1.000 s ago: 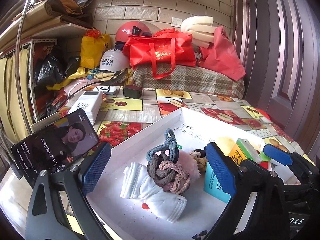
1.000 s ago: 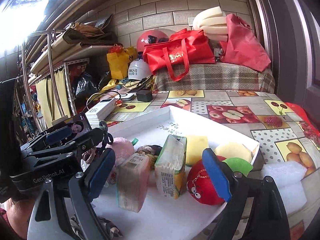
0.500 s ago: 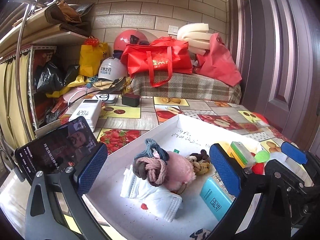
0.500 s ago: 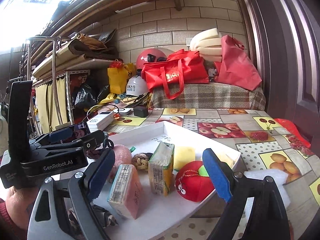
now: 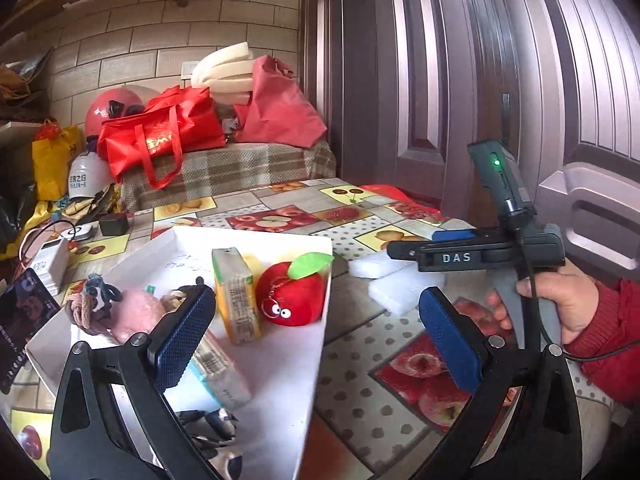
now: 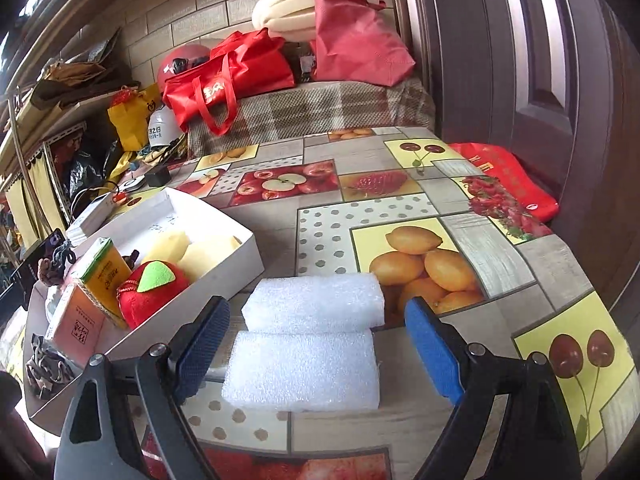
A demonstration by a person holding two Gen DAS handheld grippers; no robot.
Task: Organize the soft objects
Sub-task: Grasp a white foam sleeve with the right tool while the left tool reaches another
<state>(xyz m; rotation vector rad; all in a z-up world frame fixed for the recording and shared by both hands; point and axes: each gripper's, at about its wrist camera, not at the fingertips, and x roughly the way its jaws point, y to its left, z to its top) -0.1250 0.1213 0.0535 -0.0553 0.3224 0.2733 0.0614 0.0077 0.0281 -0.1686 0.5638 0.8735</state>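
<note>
Two white foam blocks lie side by side on the fruit-print tablecloth; the near block (image 6: 302, 370) sits between the open jaws of my right gripper (image 6: 316, 356), the far block (image 6: 314, 302) just beyond. Both also show in the left wrist view (image 5: 394, 282). A white tray (image 5: 280, 380) holds a red plush apple (image 5: 291, 298), a yellow-green carton (image 5: 234, 294), a pink plush (image 5: 134, 314) and knotted rope toys (image 5: 86, 306). My left gripper (image 5: 316, 334) is open and empty over the tray's right edge. The right gripper (image 5: 452, 246) shows there too.
A phone (image 5: 18, 326) and a power bank (image 5: 50, 260) lie left of the tray. Red bags (image 6: 232, 76), helmets and foam rolls (image 6: 288, 10) are piled at the table's far end. A brown door (image 6: 540, 60) stands close on the right.
Both grippers have swung to the right. The right gripper left the tray and now straddles the near foam block. The left gripper moved from the rope toys to the tray's right edge.
</note>
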